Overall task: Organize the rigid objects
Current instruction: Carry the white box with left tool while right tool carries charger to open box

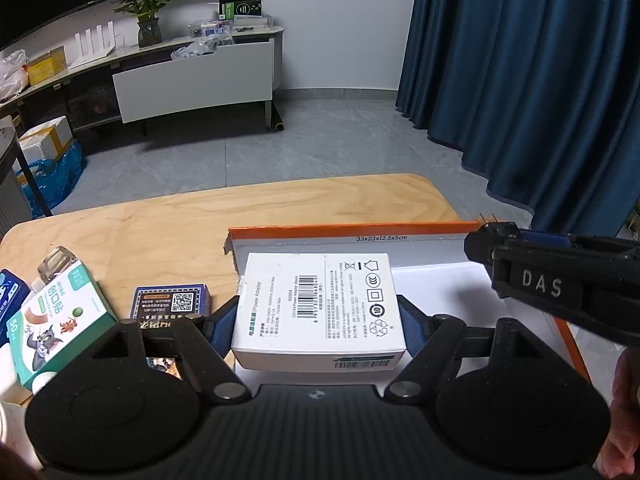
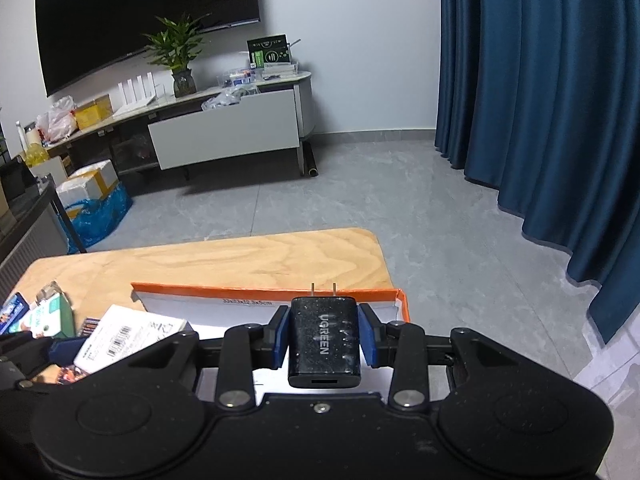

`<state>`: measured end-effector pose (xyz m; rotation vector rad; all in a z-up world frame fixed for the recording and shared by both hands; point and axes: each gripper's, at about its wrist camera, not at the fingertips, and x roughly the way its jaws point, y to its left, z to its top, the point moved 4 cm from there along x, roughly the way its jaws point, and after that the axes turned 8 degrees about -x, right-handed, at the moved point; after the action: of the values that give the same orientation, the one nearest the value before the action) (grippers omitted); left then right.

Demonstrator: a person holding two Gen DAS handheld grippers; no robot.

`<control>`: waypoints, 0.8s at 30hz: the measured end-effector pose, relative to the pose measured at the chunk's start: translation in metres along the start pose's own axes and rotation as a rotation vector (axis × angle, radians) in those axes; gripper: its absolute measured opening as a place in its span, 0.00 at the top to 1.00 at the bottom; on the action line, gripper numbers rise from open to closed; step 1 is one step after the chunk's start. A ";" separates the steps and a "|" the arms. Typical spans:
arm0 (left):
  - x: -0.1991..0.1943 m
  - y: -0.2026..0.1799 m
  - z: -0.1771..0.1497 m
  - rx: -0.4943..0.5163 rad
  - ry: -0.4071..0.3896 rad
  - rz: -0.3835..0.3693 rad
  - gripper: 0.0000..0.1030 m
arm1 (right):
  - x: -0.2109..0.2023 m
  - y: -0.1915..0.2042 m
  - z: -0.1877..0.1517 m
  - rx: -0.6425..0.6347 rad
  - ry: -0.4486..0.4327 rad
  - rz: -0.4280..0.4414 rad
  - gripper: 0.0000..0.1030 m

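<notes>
The left gripper held a white power-adapter box between its blue-padded fingers, label side up with barcode and recycling marks showing, over the near left part of a shallow orange-edged tray on the wooden bench. Whether the box rested on the tray's white floor or hung just above it could not be told. The right gripper had its fingers closed on a black wall charger marked UGREEN, its two metal prongs pointing forward over the tray's far orange wall and its port facing the camera. In the left wrist view the same gripper reached in from the right above the tray, its black body stamped DAS, the prongs just visible at its tip, and part of a hand showed at the frame's right edge.

To the left of the tray, on the bench, stood a small dark blue card box with a QR code, just beside the tray's torn corner. Further left lay a green-and-white plaster box printed with cartoon characters, with a blue packet at the frame's edge and a clear plastic item behind it.

Beyond the bench, a grey tiled floor ran to a low cabinet bearing a potted plant, under a large dark screen. Blue curtains hung on the right.
</notes>
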<state>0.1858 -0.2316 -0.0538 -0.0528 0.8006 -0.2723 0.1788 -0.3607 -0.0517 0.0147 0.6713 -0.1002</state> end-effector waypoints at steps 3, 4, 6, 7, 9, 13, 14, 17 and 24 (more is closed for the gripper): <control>0.002 -0.001 0.000 -0.007 0.006 -0.004 0.23 | 0.003 0.001 0.000 -0.002 0.008 0.000 0.57; 0.003 -0.001 0.000 -0.010 0.007 -0.006 0.23 | 0.004 0.001 0.000 -0.006 0.008 -0.002 0.57; 0.004 -0.002 0.000 -0.013 0.008 -0.007 0.23 | 0.005 0.001 0.000 -0.007 0.010 -0.001 0.57; 0.004 -0.001 0.001 -0.014 0.009 -0.007 0.23 | 0.005 0.001 0.000 -0.007 0.011 0.000 0.57; 0.005 0.000 0.002 -0.018 0.008 -0.008 0.23 | 0.006 0.001 -0.001 -0.009 0.013 -0.003 0.57; 0.007 0.002 0.003 -0.019 0.009 -0.011 0.23 | 0.007 0.001 -0.001 -0.011 0.016 -0.005 0.57; 0.007 0.002 0.003 -0.021 0.009 -0.010 0.23 | 0.008 0.002 0.000 -0.011 0.016 -0.005 0.57; 0.008 0.002 0.003 -0.026 0.010 -0.012 0.23 | 0.008 0.002 0.000 -0.012 0.016 -0.008 0.57; 0.006 0.003 0.004 -0.037 0.005 -0.029 0.23 | 0.009 0.000 0.001 -0.006 0.009 -0.008 0.57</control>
<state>0.1928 -0.2306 -0.0558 -0.0989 0.8107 -0.2852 0.1859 -0.3613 -0.0565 0.0068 0.6811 -0.1056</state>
